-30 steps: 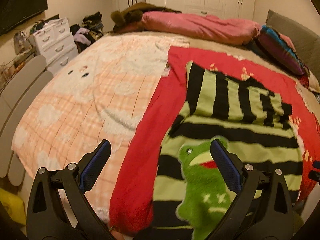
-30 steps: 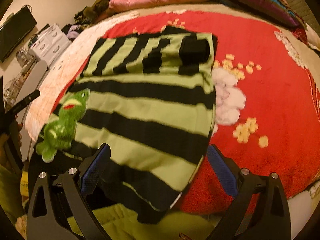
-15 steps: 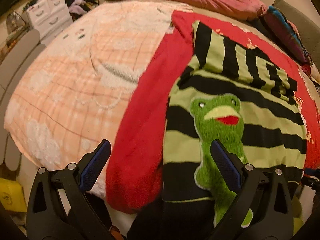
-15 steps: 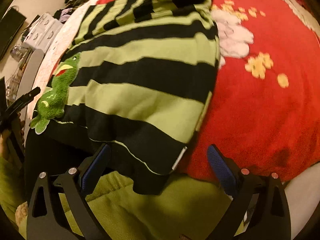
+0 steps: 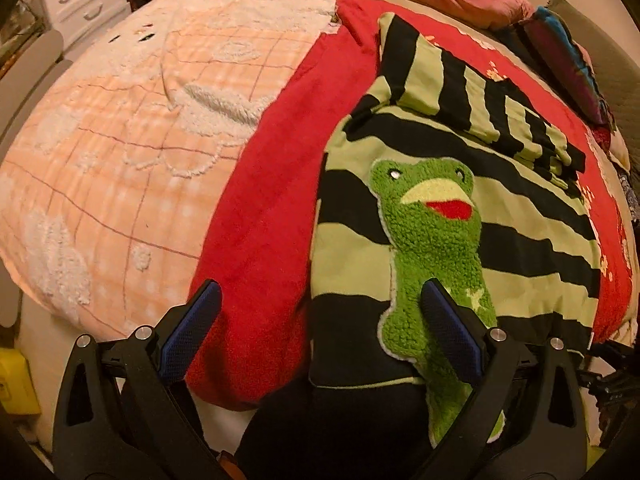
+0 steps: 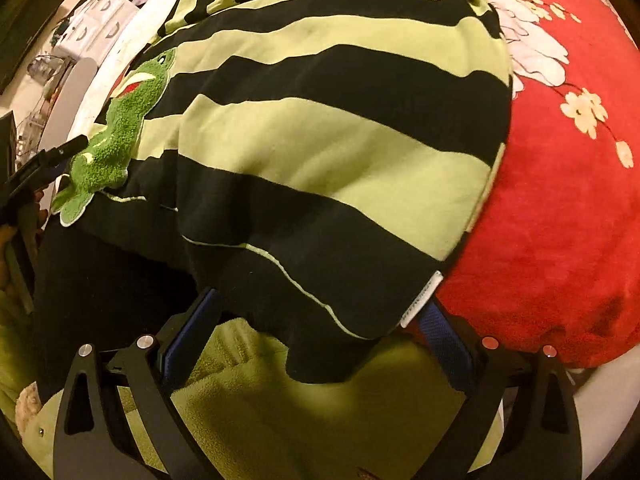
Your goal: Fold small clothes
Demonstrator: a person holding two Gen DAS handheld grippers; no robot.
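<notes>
Both grippers gape at the bed's near edge, left gripper [image 5: 316, 328] and right gripper [image 6: 316, 328] straddling the sweater's [image 6: 320, 128] dark hem, perhaps touching it. Green-and-black stripes, fuzzy frog patch [image 5: 432, 248], sleeve folded across; it lies on the red blanket [image 5: 264, 208]

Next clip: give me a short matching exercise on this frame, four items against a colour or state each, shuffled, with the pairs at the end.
Items:
1. striped sweater
2. frog patch
3. blanket under the sweater
4. left claw

Descriptions:
A. fuzzy bright green with a red mouth
B. plain red
C. open, holding nothing
D. black and light green bands

Pairs: 1-D, 2-A, 3-B, 4-C
</notes>
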